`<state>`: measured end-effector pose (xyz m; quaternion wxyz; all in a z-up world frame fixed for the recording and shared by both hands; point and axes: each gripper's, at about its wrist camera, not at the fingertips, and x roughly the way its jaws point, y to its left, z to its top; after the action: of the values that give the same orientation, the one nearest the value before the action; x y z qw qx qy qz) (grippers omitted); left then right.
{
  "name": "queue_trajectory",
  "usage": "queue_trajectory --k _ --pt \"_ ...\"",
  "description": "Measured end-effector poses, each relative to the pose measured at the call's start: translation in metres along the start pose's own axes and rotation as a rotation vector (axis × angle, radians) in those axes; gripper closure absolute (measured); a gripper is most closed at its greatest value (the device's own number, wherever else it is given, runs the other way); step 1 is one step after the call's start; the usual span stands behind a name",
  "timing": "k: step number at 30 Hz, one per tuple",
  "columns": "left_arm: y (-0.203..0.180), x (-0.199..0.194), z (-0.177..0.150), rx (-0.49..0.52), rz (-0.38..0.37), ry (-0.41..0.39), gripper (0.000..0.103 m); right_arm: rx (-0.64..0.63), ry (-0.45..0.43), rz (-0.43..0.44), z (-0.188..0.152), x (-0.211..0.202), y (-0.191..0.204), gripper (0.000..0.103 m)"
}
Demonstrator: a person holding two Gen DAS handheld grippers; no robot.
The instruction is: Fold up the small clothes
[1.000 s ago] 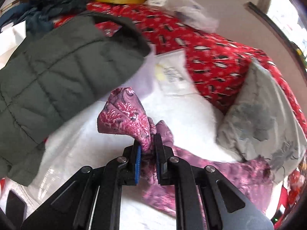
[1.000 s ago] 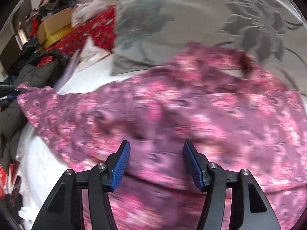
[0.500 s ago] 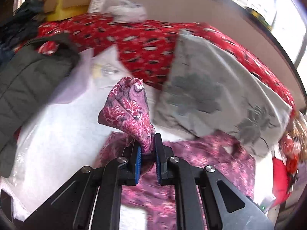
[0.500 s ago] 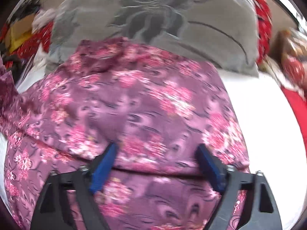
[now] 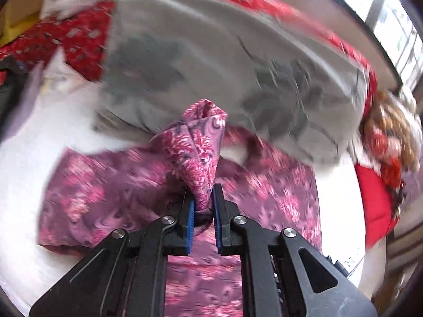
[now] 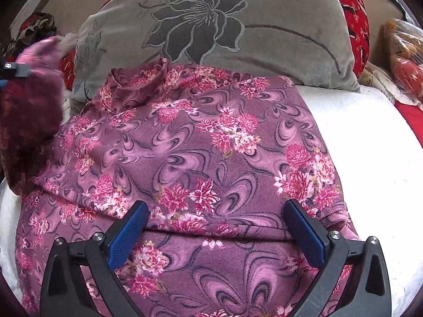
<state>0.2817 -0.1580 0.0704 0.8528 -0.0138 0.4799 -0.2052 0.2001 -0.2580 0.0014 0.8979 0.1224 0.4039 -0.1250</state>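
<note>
My left tool (image 5: 203, 206) pinches a corner of the pink flowery top (image 6: 211, 145) lying half folded on the white bed (image 6: 357, 137), my right tool (image 6: 215, 233) is opening with nothing gripped, more folds remain.

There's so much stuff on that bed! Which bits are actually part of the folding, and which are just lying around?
Part of the job:
- pink floral top
- left tool, pinching its sleeve
- right tool, jaws opening over the top, gripping nothing

Just lying about:
- grey pillow
- red blanket
- white sheet
</note>
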Motion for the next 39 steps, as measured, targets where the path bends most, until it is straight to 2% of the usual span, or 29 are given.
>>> queue_trajectory --k 2,6,8,9,11,13,14,15,16,18,19,23,24,26,30,31,33,35,36,39 --pt "-0.016 0.019 -0.010 0.024 0.007 0.037 0.093 0.000 0.000 0.001 0.000 -0.001 0.000 0.000" --pt "-0.034 0.059 -0.030 0.035 -0.008 0.163 0.093 0.000 0.001 0.008 -0.002 -0.002 -0.001 0.000" --pt "-0.034 0.073 -0.037 0.028 -0.007 0.209 0.092 -0.002 0.003 0.010 -0.001 -0.001 -0.001 0.000" --pt "-0.031 0.077 -0.041 0.026 -0.012 0.233 0.087 -0.003 0.005 0.013 -0.001 -0.001 -0.001 0.000" --pt "-0.022 0.074 -0.044 0.004 -0.052 0.268 0.084 -0.003 0.010 0.015 0.000 0.001 -0.001 0.000" --pt "-0.007 0.059 -0.046 -0.053 -0.128 0.271 0.083 -0.008 0.016 0.010 0.001 0.002 -0.001 0.000" --pt "0.009 0.044 -0.049 -0.106 -0.198 0.259 0.083 -0.012 0.022 0.004 0.002 0.002 0.001 0.000" --pt "0.020 0.034 -0.051 -0.138 -0.235 0.246 0.077 -0.019 0.032 -0.001 0.004 0.003 0.002 0.000" --pt "0.038 0.019 -0.055 -0.179 -0.268 0.222 0.067 -0.028 0.049 -0.003 0.007 0.004 0.003 0.000" --pt "0.072 -0.004 -0.062 -0.244 -0.270 0.161 0.060 -0.023 0.095 0.003 0.016 0.006 0.003 0.000" --pt "0.091 -0.012 -0.066 -0.278 -0.261 0.135 0.060 0.010 0.108 0.015 0.022 0.004 0.001 0.001" --pt "0.163 -0.014 -0.078 -0.445 -0.223 0.130 0.060 0.212 0.046 0.185 0.049 -0.013 -0.007 0.004" --pt "0.177 -0.010 -0.080 -0.498 -0.234 0.138 0.060 0.255 0.035 0.226 0.056 -0.015 -0.005 0.003" --pt "0.190 -0.003 -0.083 -0.550 -0.253 0.147 0.060 0.317 0.051 0.309 0.069 -0.008 0.006 0.003" --pt "0.193 0.008 -0.088 -0.579 -0.282 0.173 0.060 0.326 0.132 0.340 0.085 0.022 0.041 0.004" --pt "0.192 0.010 -0.090 -0.581 -0.288 0.179 0.060 0.320 0.147 0.338 0.087 0.029 0.047 0.008" --pt "0.188 0.015 -0.091 -0.580 -0.302 0.192 0.060 0.308 0.183 0.336 0.089 0.042 0.059 0.033" --pt "0.189 0.014 -0.093 -0.576 -0.309 0.195 0.060 0.296 0.226 0.342 0.090 0.052 0.064 0.090" --pt "0.189 0.013 -0.094 -0.574 -0.311 0.192 0.060 0.290 0.220 0.341 0.092 0.050 0.063 0.095" --pt "0.191 0.009 -0.096 -0.579 -0.322 0.180 0.060 0.264 0.099 0.370 0.094 0.023 0.049 0.095"
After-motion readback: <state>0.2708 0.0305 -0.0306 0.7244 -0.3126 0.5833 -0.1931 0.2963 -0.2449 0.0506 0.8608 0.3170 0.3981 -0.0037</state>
